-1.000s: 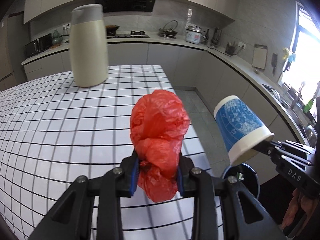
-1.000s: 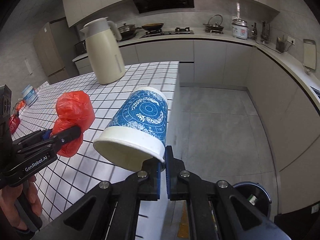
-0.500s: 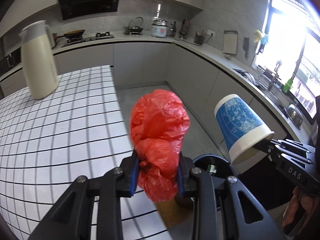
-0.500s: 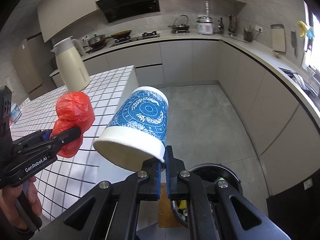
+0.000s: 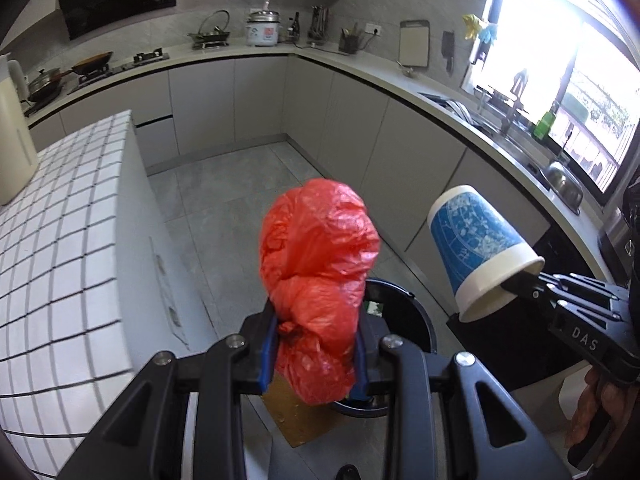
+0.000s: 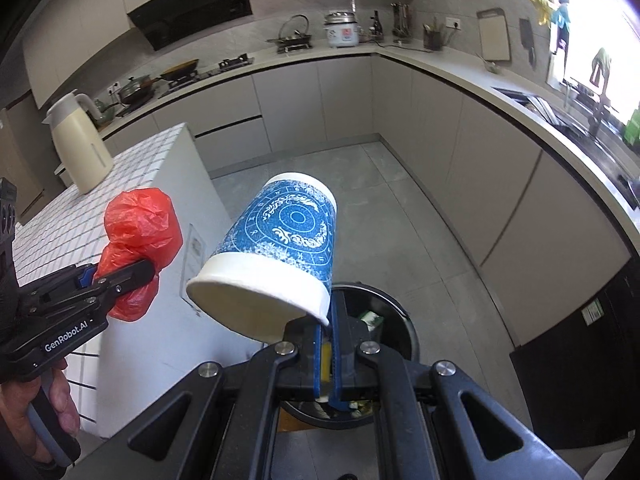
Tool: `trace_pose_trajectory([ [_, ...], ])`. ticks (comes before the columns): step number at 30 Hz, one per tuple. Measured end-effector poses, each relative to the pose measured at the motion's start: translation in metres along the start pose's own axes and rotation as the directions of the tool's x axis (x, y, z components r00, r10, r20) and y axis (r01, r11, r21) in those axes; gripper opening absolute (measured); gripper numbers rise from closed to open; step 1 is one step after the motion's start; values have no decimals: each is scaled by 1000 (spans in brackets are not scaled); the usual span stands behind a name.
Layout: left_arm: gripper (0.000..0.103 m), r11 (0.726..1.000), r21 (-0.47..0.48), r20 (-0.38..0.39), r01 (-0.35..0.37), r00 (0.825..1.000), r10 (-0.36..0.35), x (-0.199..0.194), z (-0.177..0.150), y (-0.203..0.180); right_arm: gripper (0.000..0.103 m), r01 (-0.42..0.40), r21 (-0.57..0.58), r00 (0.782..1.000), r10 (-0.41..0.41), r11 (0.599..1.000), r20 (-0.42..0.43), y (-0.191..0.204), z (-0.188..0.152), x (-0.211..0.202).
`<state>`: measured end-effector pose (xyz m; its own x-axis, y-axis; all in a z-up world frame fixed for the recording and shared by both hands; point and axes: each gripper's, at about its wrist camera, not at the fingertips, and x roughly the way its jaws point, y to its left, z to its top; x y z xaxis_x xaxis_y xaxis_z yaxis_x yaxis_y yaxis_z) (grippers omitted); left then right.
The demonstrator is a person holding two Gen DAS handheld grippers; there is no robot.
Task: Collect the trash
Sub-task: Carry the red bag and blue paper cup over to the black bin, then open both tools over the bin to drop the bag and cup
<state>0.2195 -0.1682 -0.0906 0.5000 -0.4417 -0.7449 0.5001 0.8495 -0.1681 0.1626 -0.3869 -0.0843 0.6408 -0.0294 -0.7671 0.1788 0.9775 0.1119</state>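
My left gripper (image 5: 316, 354) is shut on a crumpled red plastic bag (image 5: 318, 276), which sticks up between its blue pads. My right gripper (image 6: 329, 340) is shut on the white rim of a blue patterned paper cup (image 6: 280, 252), held tilted with its mouth toward the camera. Both are held above the floor near a round black trash bin (image 6: 394, 320); the bin (image 5: 404, 320) sits just behind the red bag in the left wrist view, with some litter inside. In the right wrist view the red bag (image 6: 140, 236) and left gripper (image 6: 116, 276) are at the left. The cup (image 5: 480, 248) shows at the right of the left wrist view.
A white tiled counter (image 5: 60, 240) stands on the left with a cream thermos jug (image 6: 80, 148) on it. Grey cabinets and a worktop (image 6: 480, 76) run around the back and right. A brown mat (image 5: 304, 416) lies under the bin. Grey floor (image 6: 400, 208) stretches beyond the bin.
Both grippers have swung off the tiled counter toward the right, over the floor. The black bin has come into view just under them. Bag and cup stay gripped as before.
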Motion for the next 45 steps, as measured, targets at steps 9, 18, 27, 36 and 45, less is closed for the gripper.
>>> trace_pose_trajectory([
  [9, 32, 1000, 21, -80, 10, 997, -8, 43, -17, -32, 5, 36, 49, 996, -32, 998, -84, -44, -26, 39],
  [18, 32, 1000, 29, -162, -14, 987, 18, 80, -40, -48, 5, 28, 50, 987, -19, 998, -162, -60, -48, 78],
  [27, 33, 999, 31, -238, -30, 971, 37, 114, -57, -56, 5, 8, 23, 969, -2, 1000, -249, -71, -59, 125],
  [36, 35, 998, 14, -280, -54, 958, 56, 137, -70, -60, 5, -9, -13, 943, 4, 1000, -332, -80, -77, 169],
  [45, 97, 990, 5, -264, -140, 955, 136, 142, -75, -57, 103, 136, -74, 938, -153, 988, -312, -100, -83, 185],
])
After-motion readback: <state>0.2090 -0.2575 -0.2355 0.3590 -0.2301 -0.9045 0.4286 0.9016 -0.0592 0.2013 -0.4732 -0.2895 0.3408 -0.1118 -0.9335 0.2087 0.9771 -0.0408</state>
